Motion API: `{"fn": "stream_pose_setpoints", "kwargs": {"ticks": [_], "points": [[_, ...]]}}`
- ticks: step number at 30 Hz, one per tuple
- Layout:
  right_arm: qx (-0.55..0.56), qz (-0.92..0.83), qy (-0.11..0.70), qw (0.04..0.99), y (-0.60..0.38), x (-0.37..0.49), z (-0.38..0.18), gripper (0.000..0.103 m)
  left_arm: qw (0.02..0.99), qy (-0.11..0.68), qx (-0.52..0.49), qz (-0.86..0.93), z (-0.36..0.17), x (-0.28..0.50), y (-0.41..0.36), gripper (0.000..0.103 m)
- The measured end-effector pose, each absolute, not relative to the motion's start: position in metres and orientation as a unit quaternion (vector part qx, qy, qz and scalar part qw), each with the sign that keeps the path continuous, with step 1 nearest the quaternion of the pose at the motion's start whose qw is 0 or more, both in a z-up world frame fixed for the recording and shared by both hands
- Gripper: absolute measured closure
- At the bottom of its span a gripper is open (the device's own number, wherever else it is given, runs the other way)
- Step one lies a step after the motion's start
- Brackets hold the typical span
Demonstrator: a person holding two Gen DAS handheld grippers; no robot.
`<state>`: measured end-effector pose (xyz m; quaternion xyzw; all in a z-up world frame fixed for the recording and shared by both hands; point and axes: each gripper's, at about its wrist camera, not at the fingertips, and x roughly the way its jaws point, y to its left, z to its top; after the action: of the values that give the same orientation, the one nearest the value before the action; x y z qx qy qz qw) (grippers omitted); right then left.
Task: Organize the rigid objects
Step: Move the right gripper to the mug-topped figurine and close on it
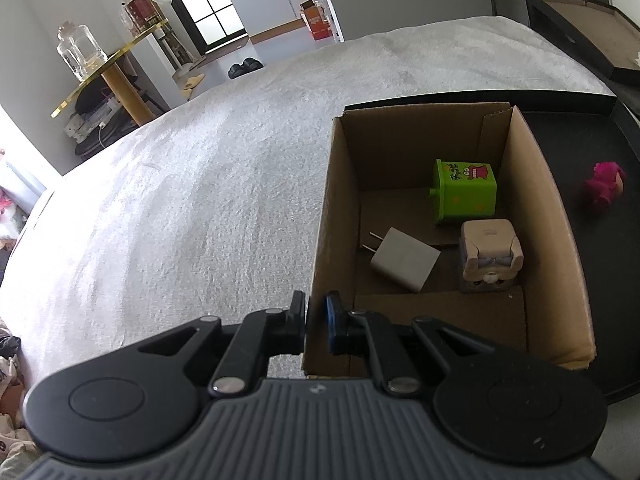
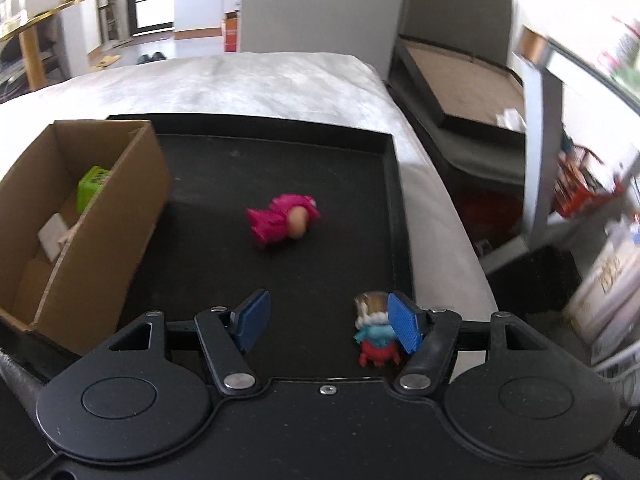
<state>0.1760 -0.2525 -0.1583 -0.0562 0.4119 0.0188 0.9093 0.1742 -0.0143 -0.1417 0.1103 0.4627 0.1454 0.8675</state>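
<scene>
We hold the near left wall of the cardboard box (image 1: 420, 216) with our left gripper (image 1: 317, 322), its jaws clamped on the wall's edge, one pad outside and the blue pad inside, so we judge this hand is steadying the box while the other fetches; inside the box, from left to right, lie a white charger (image 1: 404, 260) with its prongs pointing left, a green box toy (image 1: 466, 192) at the far end, and a beige block figure (image 1: 490, 256) just beside it toward us; the green one carries printed characters and a small red cartoon, but we cannot read them; the beige one has a faint mark on top, too small to tell; further right, the box stands on a black tray (image 2: 352, 136), and on the tray's bare floor a pink figure (image 2: 284, 220) lies on its side, well apart from the box; our right gripper (image 2: 332, 320) hovers over the near end of the tray with its jaws apart and nothing pressed between them; a small red and blue figure (image 2: 376, 332) stands just inside the right pad, whether touching we cannot tell; we judge the step in hand is picking up the next loose toy, and the next move calls for centring the jaws around that small figure, closing on it, then carrying it left into the box.
</scene>
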Motion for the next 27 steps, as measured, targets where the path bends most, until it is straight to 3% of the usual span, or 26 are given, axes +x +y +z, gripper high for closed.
{"fn": "stream_pose_setpoints", "kwargs": {"ticks": [21,27], "points": [[-0.028,-0.015,0.422,0.906,-0.278,0.197,-0.204,0.047,0.862,0.463,0.131,0.160,-0.143,0.175,-0.022,0.093],[-0.027,-0.011,0.440,0.898,-0.281,0.208,-0.214,0.054,0.862,0.463,0.132,0.160,-0.143,0.175,-0.022,0.093]]}}
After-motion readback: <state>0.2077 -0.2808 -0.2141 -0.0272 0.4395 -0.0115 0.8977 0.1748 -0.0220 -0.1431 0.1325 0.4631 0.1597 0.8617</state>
